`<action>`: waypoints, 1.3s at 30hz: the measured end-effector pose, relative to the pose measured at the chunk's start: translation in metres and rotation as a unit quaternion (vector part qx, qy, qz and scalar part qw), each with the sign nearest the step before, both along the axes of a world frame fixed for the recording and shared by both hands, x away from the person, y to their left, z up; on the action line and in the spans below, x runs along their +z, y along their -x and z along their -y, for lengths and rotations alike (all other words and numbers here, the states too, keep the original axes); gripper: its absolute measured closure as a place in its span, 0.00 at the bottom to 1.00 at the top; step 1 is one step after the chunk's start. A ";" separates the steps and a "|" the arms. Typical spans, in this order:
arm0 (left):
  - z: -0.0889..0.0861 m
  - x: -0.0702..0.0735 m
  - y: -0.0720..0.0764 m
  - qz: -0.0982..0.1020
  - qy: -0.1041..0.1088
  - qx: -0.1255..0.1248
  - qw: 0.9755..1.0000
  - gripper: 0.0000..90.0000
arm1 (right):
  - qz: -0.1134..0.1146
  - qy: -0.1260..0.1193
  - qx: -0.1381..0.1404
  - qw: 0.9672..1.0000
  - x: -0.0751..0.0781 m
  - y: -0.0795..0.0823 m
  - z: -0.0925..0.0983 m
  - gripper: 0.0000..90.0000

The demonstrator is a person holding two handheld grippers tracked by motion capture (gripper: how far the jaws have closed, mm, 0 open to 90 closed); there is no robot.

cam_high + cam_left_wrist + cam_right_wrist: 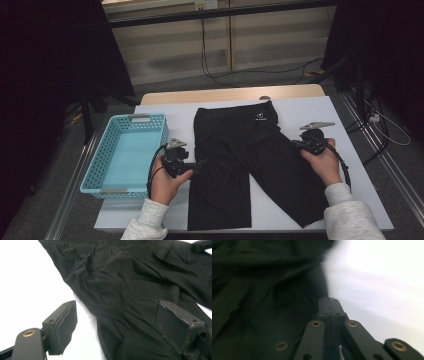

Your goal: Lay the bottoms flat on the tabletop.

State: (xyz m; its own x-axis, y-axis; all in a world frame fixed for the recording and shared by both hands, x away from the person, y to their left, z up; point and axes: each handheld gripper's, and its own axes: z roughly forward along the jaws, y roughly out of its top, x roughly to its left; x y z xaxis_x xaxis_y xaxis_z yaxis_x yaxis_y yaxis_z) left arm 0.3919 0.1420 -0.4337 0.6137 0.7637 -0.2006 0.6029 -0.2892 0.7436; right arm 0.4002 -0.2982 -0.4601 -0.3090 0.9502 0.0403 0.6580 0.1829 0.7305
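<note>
The black shorts [250, 160] look light and limp, best pinched at the leg edges; the left gripper [117, 325] gapes over the left leg, while the right gripper [329, 315] is clenched at the right leg's edge, whether on cloth is unclear.

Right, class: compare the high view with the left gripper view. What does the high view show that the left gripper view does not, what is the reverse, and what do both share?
High view alone: the turquoise basket at the table's left, the person's hands, the white logo on the waistband, and the right gripper at the shorts' right edge.

Left gripper view alone: close up, the left gripper with its jaws open, one pad over the white sheet, the other over wrinkled cloth.

Both: the black shorts lying flat on the white sheet.
</note>
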 end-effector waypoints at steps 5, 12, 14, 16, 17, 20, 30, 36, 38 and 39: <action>0.001 0.000 0.000 -0.002 -0.001 -0.001 1.000 0.20 | -0.007 -0.002 -0.034 0.999 0.000 0.011 0.016 1.00; 0.003 -0.002 0.000 -0.004 -0.006 -0.005 1.000 0.20 | 0.017 0.019 -0.022 0.999 -0.003 0.002 0.011 0.67; 0.004 -0.003 0.000 -0.007 -0.003 -0.003 1.000 0.20 | 0.024 0.011 -0.006 1.000 -0.003 -0.007 0.003 0.64; 0.004 -0.003 -0.001 -0.006 -0.003 -0.004 1.000 0.20 | 0.014 0.022 0.002 1.000 -0.006 -0.016 -0.005 0.64; 0.004 -0.004 -0.001 -0.006 -0.003 -0.004 1.000 0.20 | 0.011 0.016 0.002 1.000 -0.008 -0.021 -0.007 0.70; 0.002 -0.003 -0.001 -0.007 0.000 -0.002 1.000 0.20 | 0.009 0.001 0.001 1.000 -0.008 -0.026 -0.005 0.99; 0.003 -0.002 0.000 -0.005 -0.003 -0.003 1.000 0.20 | -0.014 -0.006 -0.021 1.000 -0.003 -0.006 0.018 0.99; 0.004 -0.003 0.000 -0.005 -0.003 -0.004 1.000 0.20 | 0.010 0.038 0.014 0.999 0.003 -0.013 0.007 0.71; 0.004 -0.003 0.000 -0.007 -0.005 -0.006 1.000 0.20 | 0.020 0.026 0.030 0.999 0.003 -0.019 -0.002 0.66; 0.004 -0.003 0.000 -0.005 -0.002 -0.004 1.000 0.20 | 0.023 0.021 0.029 0.999 0.003 -0.021 -0.007 0.65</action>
State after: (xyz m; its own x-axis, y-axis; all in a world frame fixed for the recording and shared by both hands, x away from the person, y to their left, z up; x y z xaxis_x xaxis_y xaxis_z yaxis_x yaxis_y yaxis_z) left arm 0.3918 0.1380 -0.4366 0.6169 0.7602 -0.2037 0.6088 -0.2970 0.7356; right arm 0.4216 -0.2916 -0.4573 -0.3633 0.9316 -0.0142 0.6114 0.2499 0.7508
